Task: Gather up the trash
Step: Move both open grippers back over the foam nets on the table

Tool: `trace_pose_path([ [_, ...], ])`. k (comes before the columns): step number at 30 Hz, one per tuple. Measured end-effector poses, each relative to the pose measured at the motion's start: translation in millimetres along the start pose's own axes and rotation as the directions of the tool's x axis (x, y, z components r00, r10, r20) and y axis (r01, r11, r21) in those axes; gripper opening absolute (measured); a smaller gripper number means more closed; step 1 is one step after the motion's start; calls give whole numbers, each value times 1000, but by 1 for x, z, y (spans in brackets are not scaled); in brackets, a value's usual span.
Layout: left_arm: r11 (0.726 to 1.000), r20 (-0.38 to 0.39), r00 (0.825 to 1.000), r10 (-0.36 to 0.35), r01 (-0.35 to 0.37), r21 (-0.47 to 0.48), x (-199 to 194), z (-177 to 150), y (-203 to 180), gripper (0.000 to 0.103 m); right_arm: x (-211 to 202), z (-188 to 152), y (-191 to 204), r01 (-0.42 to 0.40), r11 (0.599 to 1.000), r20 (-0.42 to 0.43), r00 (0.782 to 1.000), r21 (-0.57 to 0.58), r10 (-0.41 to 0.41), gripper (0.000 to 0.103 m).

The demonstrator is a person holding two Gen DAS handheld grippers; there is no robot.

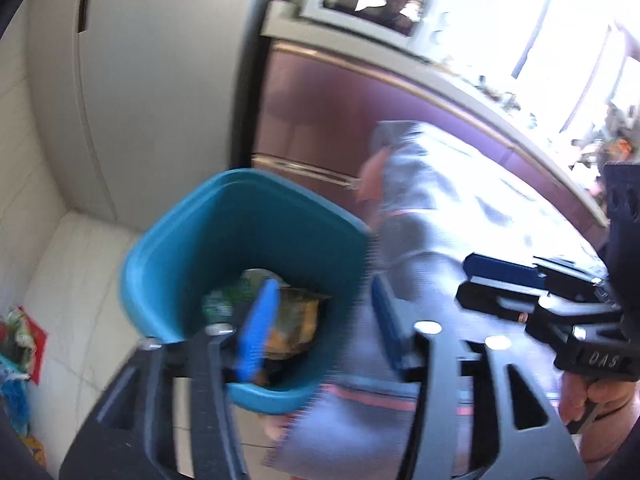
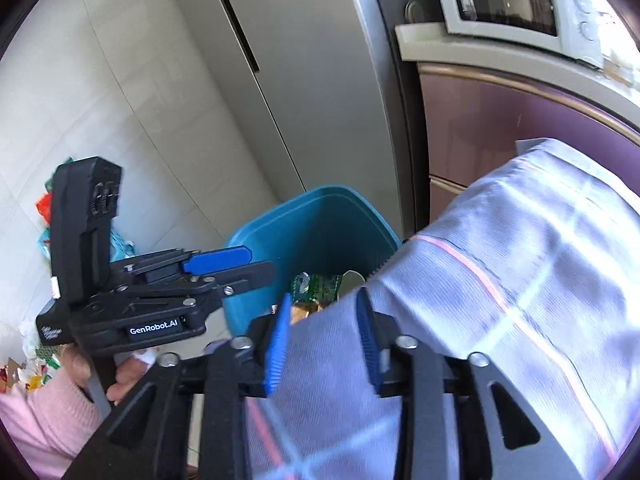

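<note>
Trash, crinkly light wrappers [image 1: 292,316], sits low-centre in the teal plastic bin [image 1: 168,264]; pinch a loose edge. Left gripper [image 1: 316,328] and right gripper [image 2: 324,344] gape, holding nothing.

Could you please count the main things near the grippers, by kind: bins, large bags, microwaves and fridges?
Teal bin: 1
Large shiny bag: 1
Microwave: 1
Fridge: 1
Total: 4
</note>
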State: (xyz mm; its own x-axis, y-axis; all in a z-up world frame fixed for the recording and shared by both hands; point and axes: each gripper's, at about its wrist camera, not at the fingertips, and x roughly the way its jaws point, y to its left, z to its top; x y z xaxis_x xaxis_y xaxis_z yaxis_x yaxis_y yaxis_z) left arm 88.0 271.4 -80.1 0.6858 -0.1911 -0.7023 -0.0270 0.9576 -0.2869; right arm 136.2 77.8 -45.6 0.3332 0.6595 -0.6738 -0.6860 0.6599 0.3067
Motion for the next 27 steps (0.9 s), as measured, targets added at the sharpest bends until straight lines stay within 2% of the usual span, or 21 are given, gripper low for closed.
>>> trace_pose_path([
  [5,989,13,993,-115,114,94,-7,1,-56,54,-59,-20,-17,15,998,104,994,56,-20,37],
  [9,962,-18,977,-210,210,175,0,-1,-110,54,-107,-40,-43,68,989,183,979,133,-92,39],
  [12,935,-55,960,-275,281,217,6,-3,-147,54,-141,-54,-66,138,972,215,960,192,-179,40],
  [18,884,-124,927,-354,375,278,21,-6,-215,55,-194,-81,-116,256,919,231,915,301,-331,40],
  [23,856,-180,905,-386,424,296,37,-7,-261,56,-226,-91,-163,366,850,213,859,378,-465,43],
  [27,837,-236,884,-403,461,295,60,-3,-295,57,-237,-93,-206,430,797,177,824,424,-539,45],
])
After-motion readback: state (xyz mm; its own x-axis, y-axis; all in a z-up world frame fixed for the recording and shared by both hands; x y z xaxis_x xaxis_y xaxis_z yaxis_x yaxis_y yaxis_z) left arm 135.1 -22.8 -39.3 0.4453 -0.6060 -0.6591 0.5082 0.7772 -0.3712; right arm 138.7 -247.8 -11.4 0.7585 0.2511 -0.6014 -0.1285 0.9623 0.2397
